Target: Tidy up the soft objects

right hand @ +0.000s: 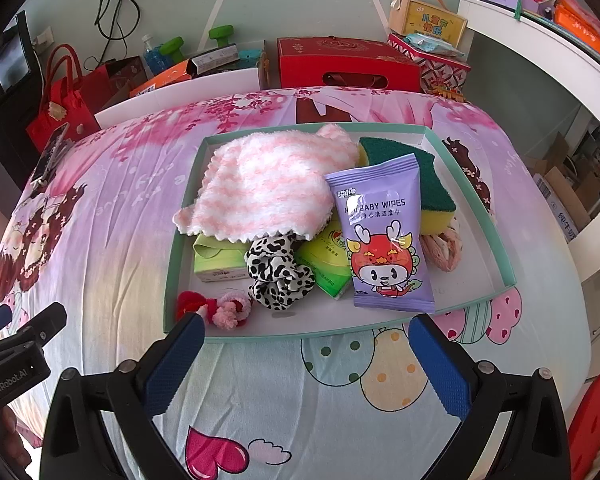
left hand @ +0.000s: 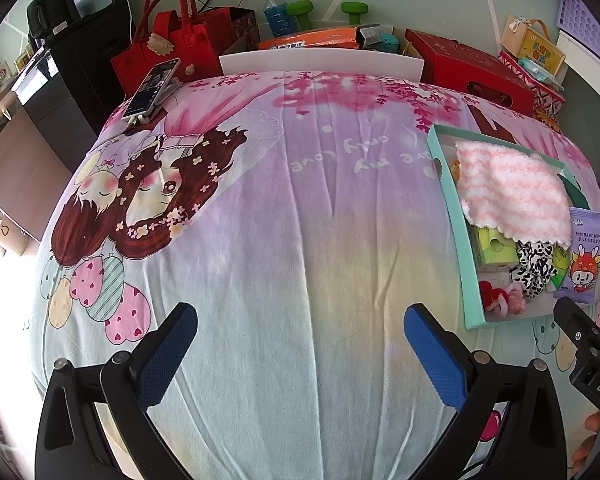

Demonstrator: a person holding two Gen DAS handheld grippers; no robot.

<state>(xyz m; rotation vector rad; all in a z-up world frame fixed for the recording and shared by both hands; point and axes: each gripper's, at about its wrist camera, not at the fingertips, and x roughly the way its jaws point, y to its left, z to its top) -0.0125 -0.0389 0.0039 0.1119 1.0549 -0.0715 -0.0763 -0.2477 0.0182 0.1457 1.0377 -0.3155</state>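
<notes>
A teal-rimmed shallow tray (right hand: 179, 240) lies on the cartoon bedsheet. In it are a pink-and-white fluffy cloth (right hand: 268, 184), a purple baby wipes pack (right hand: 380, 232), a green-and-yellow sponge (right hand: 420, 184), a leopard scrunchie (right hand: 278, 276), green tissue packs (right hand: 216, 260), a red-and-pink scrunchie (right hand: 216, 306) and a pale pink scrunchie (right hand: 442, 252). My right gripper (right hand: 306, 322) is open at the tray's near rim, holding nothing. My left gripper (left hand: 300, 312) is open over bare sheet, left of the tray (left hand: 452, 216).
A phone (left hand: 150, 88) rests at the sheet's far left corner. Behind the bed stand a red felt bag (left hand: 168, 44), a white board (left hand: 320, 62), a red box (left hand: 468, 64) and green dumbbells (left hand: 300, 10). A black cabinet (left hand: 72, 60) is at the left.
</notes>
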